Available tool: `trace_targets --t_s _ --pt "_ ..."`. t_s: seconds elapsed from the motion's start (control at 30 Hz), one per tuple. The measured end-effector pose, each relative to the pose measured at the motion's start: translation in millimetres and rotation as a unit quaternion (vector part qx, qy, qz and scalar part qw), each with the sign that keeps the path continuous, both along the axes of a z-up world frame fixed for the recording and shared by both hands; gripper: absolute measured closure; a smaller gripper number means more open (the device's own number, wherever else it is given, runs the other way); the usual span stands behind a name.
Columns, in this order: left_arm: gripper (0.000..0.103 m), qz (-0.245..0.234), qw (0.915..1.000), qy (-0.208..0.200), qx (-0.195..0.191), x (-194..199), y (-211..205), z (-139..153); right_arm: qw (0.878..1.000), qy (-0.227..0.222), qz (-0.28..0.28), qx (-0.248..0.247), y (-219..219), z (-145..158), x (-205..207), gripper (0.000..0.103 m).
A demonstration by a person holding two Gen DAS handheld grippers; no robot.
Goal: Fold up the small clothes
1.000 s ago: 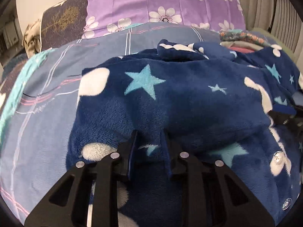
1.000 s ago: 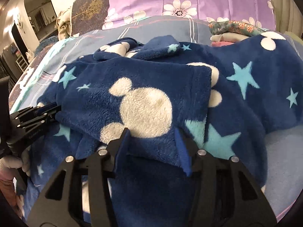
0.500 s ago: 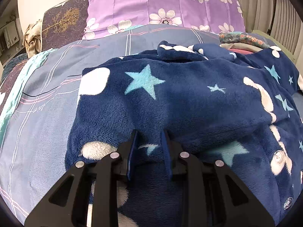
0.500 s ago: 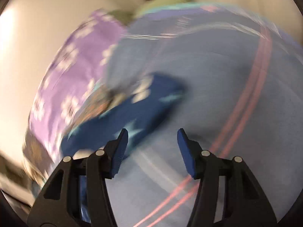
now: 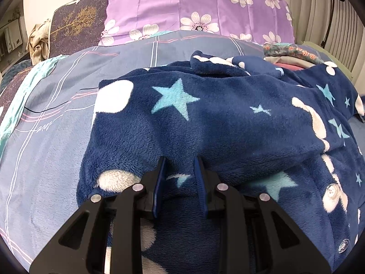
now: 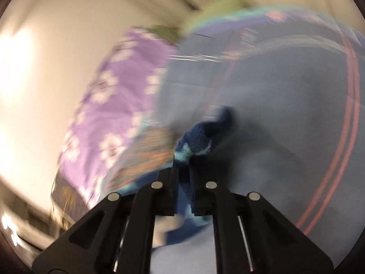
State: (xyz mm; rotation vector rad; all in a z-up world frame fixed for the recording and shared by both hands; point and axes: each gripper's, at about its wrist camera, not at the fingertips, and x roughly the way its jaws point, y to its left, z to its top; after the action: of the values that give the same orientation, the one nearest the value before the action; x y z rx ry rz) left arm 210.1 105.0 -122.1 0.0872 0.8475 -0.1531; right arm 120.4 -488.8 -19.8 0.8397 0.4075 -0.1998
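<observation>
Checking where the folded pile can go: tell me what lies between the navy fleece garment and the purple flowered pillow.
In the left wrist view, only bare plaid bedsheet lies between the navy fleece garment and the purple flowered pillow.

Left wrist view is sharp, evenly lit, fisheye-bent at edges; right wrist view smears with motion blur, glare upper left.

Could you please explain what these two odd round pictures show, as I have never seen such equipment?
No robot here: a person holds a two-finger gripper in each hand, with a fisheye camera on each looking along its fingers. In the left view, the left gripper pinches a fold of a navy fleece garment spread on a bed, with a purple pillow behind. The right view is blurred by motion; the right gripper is shut on a navy fleece piece.
</observation>
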Motion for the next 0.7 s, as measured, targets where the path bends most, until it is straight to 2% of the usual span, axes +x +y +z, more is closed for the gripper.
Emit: trace_targets --t_s 0.1,0.2,0.27,0.3,0.33,0.37,0.43,0.53,0.6,0.67,0.7 --pt "0.076 0.000 1.0000 0.000 -0.004 0.4 0.5 -0.4 0.994 -0.043 0.094 -0.036 68.5 35.4 10.8 0.096" --pt "0.076 -0.001 1.0000 -0.001 -0.008 -0.3 3.0 -0.1 0.973 -0.075 0.206 -0.070 157.2 55.4 31.4 0.095" --pt "0.076 -0.001 0.9999 -0.001 -0.014 -0.4 4.7 0.0 0.949 -0.078 0.297 -0.073 224.1 48.3 48.6 0.094" --pt "0.075 -0.001 0.9998 -0.001 -0.019 -0.4 6.1 0.1 0.940 -0.074 0.325 -0.070 244.5 42.6 55.5 0.094" --pt "0.075 -0.001 0.9997 0.000 -0.023 -0.6 7.1 0.0 0.927 -0.061 0.365 -0.069 275.9 28.7 63.9 0.094" --pt "0.075 -0.001 0.9996 0.000 -0.027 -0.3 7.8 0.0 0.918 -0.044 0.387 -0.075 298.5 14.9 69.4 0.094" --pt "0.075 -0.002 0.9993 0.001 -0.036 0.1 10.0 0.3 0.906 0.003 0.414 -0.089 332.0 -17.2 77.7 0.094" --pt "0.075 -0.002 0.9987 0.003 -0.052 0.9 13.2 0.4 0.890 0.054 0.439 -0.108 356.0 -58.5 83.5 0.091" --pt "0.072 -0.004 0.9972 0.004 -0.074 0.7 17.6 3.5 0.882 0.063 0.448 -0.132 362.0 -72.1 75.3 0.089" --pt "0.061 -0.008 0.9950 0.007 -0.100 -0.7 19.9 9.4 0.880 0.053 0.449 -0.145 368.8 -80.2 51.9 0.088" --pt "0.054 -0.016 0.9909 0.011 -0.133 -3.0 19.0 17.1 0.880 0.049 0.450 -0.147 368.5 -81.0 49.6 0.088"
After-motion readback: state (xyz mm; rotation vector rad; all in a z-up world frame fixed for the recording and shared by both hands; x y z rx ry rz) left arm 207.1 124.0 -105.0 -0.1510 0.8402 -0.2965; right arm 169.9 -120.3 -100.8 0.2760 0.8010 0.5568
